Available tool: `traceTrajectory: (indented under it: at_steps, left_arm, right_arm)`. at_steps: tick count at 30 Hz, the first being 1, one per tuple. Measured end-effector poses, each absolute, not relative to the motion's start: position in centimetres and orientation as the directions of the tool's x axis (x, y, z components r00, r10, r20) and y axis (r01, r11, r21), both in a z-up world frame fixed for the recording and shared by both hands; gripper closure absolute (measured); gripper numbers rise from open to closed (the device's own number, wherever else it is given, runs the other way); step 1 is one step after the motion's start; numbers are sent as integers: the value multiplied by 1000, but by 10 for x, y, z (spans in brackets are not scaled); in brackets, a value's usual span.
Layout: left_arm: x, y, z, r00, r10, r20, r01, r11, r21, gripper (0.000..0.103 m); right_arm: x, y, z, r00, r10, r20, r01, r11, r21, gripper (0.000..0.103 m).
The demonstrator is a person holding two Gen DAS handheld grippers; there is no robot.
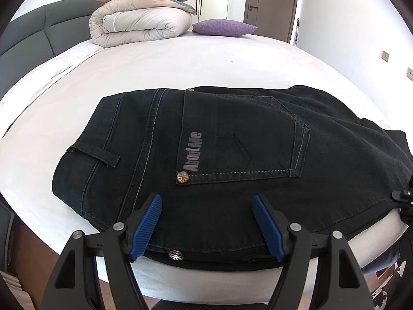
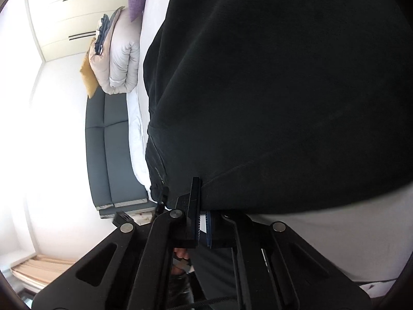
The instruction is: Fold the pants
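Note:
Black jeans (image 1: 232,155) lie folded on the white bed (image 1: 155,59), back pocket with "AboutMe" print facing up, waistband to the left. My left gripper (image 1: 207,204) is open, its blue pads (image 1: 148,224) spread just above the jeans' near edge, holding nothing. In the right wrist view, rolled sideways, the jeans (image 2: 271,90) fill most of the frame. My right gripper (image 2: 204,222) is shut on the jeans' edge, the fabric pinched between its fingers. Its black body shows at the right edge of the left wrist view (image 1: 404,201).
A rolled grey duvet (image 1: 139,23) and a purple pillow (image 1: 224,27) lie at the bed's far side. A dark headboard (image 1: 23,41) runs along the left. A brown door (image 1: 271,0) stands behind. The bed's near edge (image 1: 206,279) is just below the jeans.

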State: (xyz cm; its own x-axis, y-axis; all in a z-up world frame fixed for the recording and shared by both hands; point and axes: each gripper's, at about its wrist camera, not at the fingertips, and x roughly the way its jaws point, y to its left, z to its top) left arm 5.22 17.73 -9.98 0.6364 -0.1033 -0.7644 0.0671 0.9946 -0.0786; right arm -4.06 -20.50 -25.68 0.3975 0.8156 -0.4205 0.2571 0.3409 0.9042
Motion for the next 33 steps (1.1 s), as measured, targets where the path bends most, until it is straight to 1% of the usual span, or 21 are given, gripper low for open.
traceTrajectory:
  at_steps: [4, 6, 8, 9, 10, 14, 17, 20, 22, 24, 25, 27, 30, 31, 33]
  left_arm:
    - [49, 179, -98, 642, -99, -760, 62, 995, -78, 28]
    - [48, 181, -93, 653, -94, -751, 43, 995, -87, 28]
    - [45, 186, -84, 669, -117, -734, 16, 990, -143, 29]
    - [44, 187, -78, 683, -139, -717, 12, 984, -180, 29]
    - [44, 185, -69, 701, -164, -694, 17, 977, -213, 29]
    - [64, 164, -46, 724, -230, -650, 86, 966, -245, 29]
    - [89, 141, -47, 704, -252, -664, 141, 966, -217, 29]
    - [111, 116, -73, 621, -243, -745, 172, 970, -172, 29]
    - [110, 105, -95, 582, -192, -790, 184, 978, -103, 29]
    - [98, 106, -101, 607, -175, -775, 195, 978, -68, 28]
    - [92, 109, -101, 605, -179, -776, 188, 979, -79, 28]
    - [86, 113, -102, 602, -182, -777, 179, 980, -91, 28]
    - [83, 113, -102, 603, -174, -778, 180, 980, -80, 28]
    - [83, 113, -103, 604, -175, -777, 179, 981, -82, 27]
    - [83, 110, -105, 607, -171, -776, 177, 981, -77, 27]
  right_arm:
    - [-42, -203, -258, 393, 815, -426, 251, 350, 902, 102]
    - [-39, -204, -261, 387, 828, -405, 243, 332, 912, 102]
    - [-40, -209, -265, 387, 842, -376, 229, 307, 924, 102]
    - [-41, -209, -264, 384, 843, -377, 223, 311, 924, 101]
    - [-42, -210, -261, 379, 841, -386, 221, 323, 920, 100]
    - [-50, -211, -240, 315, 833, -454, 183, 417, 891, 94]
    - [-52, -210, -213, 292, 838, -462, 103, 452, 886, 92]
    - [-38, -214, -179, 342, 818, -463, 12, 488, 873, 92]
    - [-20, -216, -167, 370, 800, -472, -2, 509, 861, 92]
    - [5, -215, -160, 387, 781, -490, -4, 532, 846, 92]
    - [19, -213, -159, 386, 774, -501, -8, 546, 838, 92]
    - [53, -205, -164, 373, 772, -515, 8, 553, 833, 92]
    - [102, -200, -184, 358, 764, -537, 85, 546, 834, 92]
    - [118, -200, -195, 341, 777, -529, 99, 530, 842, 92]
    - [145, -205, -221, 336, 760, -556, 175, 529, 830, 94]
